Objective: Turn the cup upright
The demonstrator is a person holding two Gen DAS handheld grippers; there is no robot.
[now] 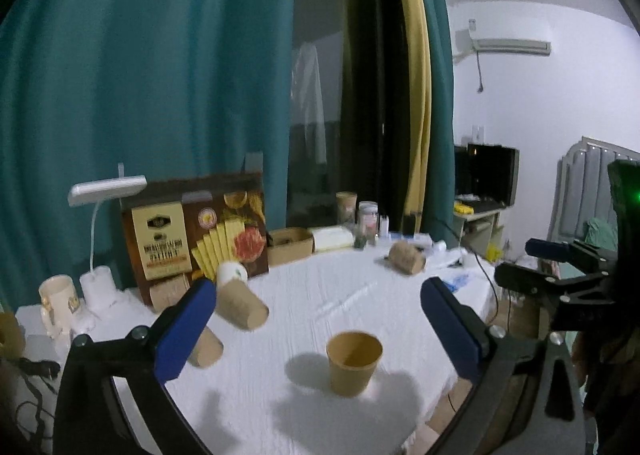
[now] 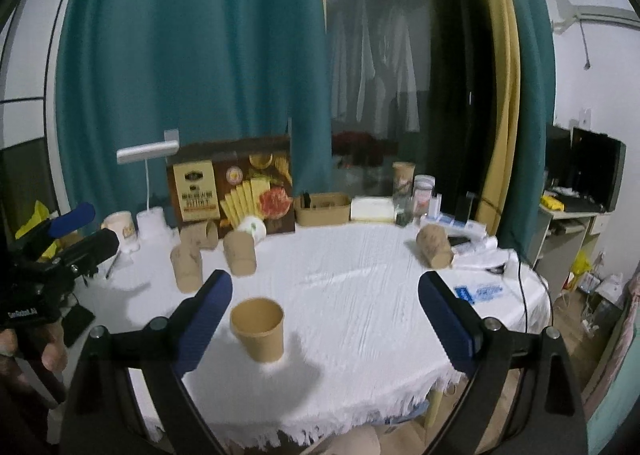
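Note:
A brown paper cup (image 1: 354,362) stands upright, mouth up, on the white tablecloth (image 1: 340,295); it also shows in the right wrist view (image 2: 259,328). My left gripper (image 1: 316,315) is open and empty, hovering above and behind the cup. My right gripper (image 2: 325,309) is open and empty, with the cup just right of its left finger (image 2: 204,319). Several other brown cups lie or stand upside down at the left (image 2: 240,253) (image 2: 186,265), and one lies on its side at the far right (image 2: 434,246).
A brown printed box (image 2: 234,191), a white desk lamp (image 2: 146,153), a mug (image 2: 120,229), a cardboard tray (image 2: 322,207) and jars (image 2: 422,191) line the table's back edge. Teal curtains (image 2: 192,55) hang behind. The table's fringed front edge (image 2: 340,411) is near.

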